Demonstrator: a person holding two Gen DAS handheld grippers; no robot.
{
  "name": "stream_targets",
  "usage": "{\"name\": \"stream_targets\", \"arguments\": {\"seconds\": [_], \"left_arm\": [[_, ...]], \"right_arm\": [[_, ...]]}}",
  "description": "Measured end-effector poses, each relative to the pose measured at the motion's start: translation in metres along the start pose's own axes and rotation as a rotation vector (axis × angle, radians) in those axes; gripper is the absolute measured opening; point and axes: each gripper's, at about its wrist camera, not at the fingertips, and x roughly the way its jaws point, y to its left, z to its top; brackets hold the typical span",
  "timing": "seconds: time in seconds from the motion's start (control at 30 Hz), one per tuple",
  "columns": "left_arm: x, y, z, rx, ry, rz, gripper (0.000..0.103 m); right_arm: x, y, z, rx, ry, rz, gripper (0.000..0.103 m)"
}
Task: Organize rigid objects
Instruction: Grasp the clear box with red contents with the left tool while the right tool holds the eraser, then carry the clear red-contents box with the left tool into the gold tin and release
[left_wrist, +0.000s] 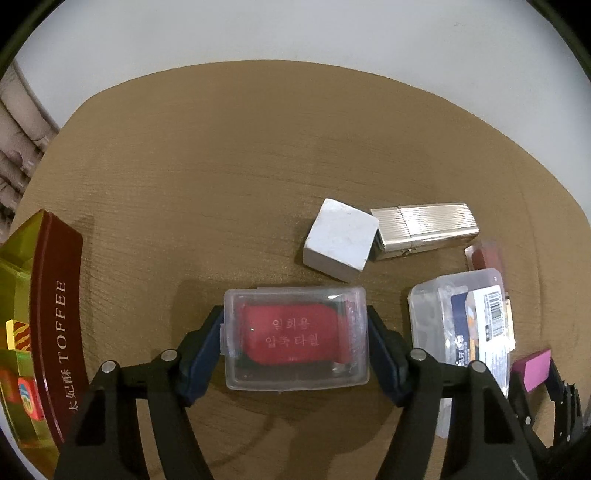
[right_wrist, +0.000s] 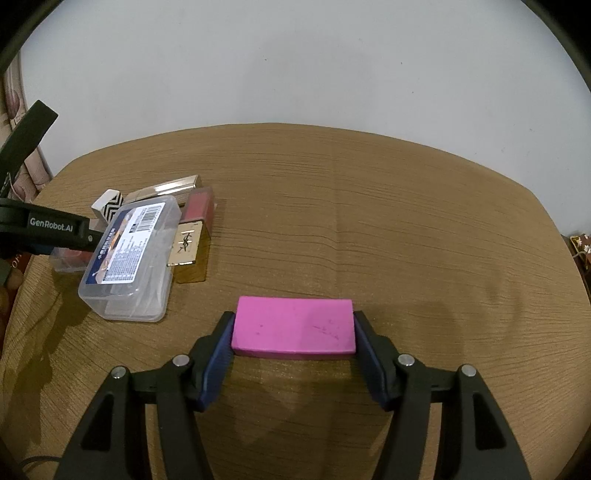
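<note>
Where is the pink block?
In the right wrist view, the pink block sits low and central, clamped by the right gripper, right of the clear labelled box.

The toffee tin (left_wrist: 55, 314) at nine o'clock is cut off by the frame edge (contents only partly visible); the reddish case (left_wrist: 484, 256) hides behind the labelled clear box (left_wrist: 461, 332).

"TOFFEE" on tin (left_wrist: 55, 325), "GenRobot.AI" on left gripper (right_wrist: 51, 223)

Two black handheld grippers with dark blue finger pads

The left gripper (left_wrist: 295, 339) and right gripper (right_wrist: 293, 332) share one build: matte black linkage arms with triangular cut-outs, round silver pivot pins (right_wrist: 181, 360), and navy finger pads (right_wrist: 218, 354). White "GenRobot.AI" lettering (right_wrist: 51, 223) marks the left gripper's side.
</note>
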Motion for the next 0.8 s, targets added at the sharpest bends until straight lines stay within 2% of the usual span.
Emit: {"name": "stream_targets", "arguments": {"seconds": [0.13, 0.23, 0.53, 0.8], "left_arm": [[-0.014, 0.007, -0.02, 0.005, -0.02, 0.009, 0.067], [-0.027, 0.009, -0.024, 0.019, -0.059, 0.027, 0.067], [-0.076, 0.013, -0.047, 0.035, -0.13, 0.017, 0.067], [-0.109, 0.039, -0.057, 0.036, -0.139, 0.011, 0.067]], "right_arm": [[0.0, 0.001, 0.0, -0.003, 0.001, -0.004, 0.064], [0.001, 0.002, 0.0, -0.006, 0.002, -0.008, 0.064], [0.004, 0.006, -0.002, -0.007, 0.003, -0.008, 0.064], [0.005, 0.005, -0.001, -0.006, 0.002, -0.008, 0.064]]}}
